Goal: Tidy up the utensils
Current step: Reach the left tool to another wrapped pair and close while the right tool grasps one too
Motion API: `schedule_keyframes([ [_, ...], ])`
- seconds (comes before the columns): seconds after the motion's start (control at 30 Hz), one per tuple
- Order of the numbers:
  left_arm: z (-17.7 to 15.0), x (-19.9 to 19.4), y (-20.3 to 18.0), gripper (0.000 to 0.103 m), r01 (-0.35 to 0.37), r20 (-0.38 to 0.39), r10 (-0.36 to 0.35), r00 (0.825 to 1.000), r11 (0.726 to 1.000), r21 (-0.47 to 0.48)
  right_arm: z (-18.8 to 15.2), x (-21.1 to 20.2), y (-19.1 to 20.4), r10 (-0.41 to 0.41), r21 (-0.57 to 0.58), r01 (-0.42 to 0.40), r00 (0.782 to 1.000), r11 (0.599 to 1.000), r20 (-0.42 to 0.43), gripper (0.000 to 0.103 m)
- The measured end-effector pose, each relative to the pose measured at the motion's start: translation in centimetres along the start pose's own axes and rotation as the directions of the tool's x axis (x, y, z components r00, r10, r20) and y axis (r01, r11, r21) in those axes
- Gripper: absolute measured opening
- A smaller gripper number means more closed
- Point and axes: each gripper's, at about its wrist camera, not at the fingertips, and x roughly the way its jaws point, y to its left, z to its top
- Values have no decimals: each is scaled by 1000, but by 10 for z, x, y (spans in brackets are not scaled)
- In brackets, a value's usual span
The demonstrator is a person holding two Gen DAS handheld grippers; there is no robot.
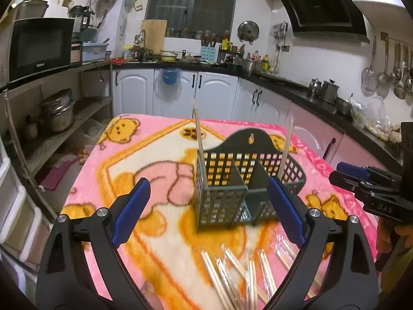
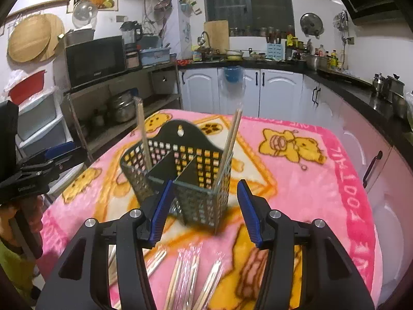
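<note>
The left gripper (image 1: 206, 206) is hanging released, jaws wide and empty, before the dark perforated utensil caddy (image 1: 232, 183) standing upright on the pink bear blanket (image 1: 144, 155). 2 wrapped chopstick pairs (image 1: 198, 139) are standing in its left and right compartments, with more chopsticks (image 1: 232, 276) lying loose nearer. On the right, the right gripper (image 2: 204, 211) is hovering partly released and empty just before the caddy.

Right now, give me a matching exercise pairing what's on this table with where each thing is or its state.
Things:
1. dark perforated plastic utensil basket
2. plastic-wrapped wooden chopsticks
3. two upright wooden chopsticks
4. left gripper

Places or states:
A. standing in the basket's compartments
B. open, holding nothing
C. lying flat on the pink bear blanket
D. upright mid-table

Pairs: 1-D, 2-C, 3-A, 4-B
</note>
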Motion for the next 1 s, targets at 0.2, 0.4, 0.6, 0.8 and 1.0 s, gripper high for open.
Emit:
schedule_keyframes([
  [0.2, -18, -4, -4, 84, 14, -36, -14, 999, 1000, 2, -18, 0, 2, 6, -11, -6, 999, 1000, -38, 49],
  [0.4, -39, 1, -11, 84, 31, -95, -29, 995, 999, 12, -34, 1, 2, 7, -16, -8, 997, 1000, -73, 49],
  [0.6, -60, 8, -21, 75, 52, -157, -45, 987, 998, 35, -47, 1, 1, 11, -19, -13, 995, 1000, -103, 49],
  [0.8, -79, 18, -34, 54, 85, -224, -70, 972, 995, 58, -63, 4, -5, 14, -15, -16, 990, 1000, -140, 47],
  [1.0, -94, 34, -49, 41, 122, -296, -95, 951, 990, 75, -76, 10, -10, 10, 0, -10, 984, 1000, -178, 44],
])
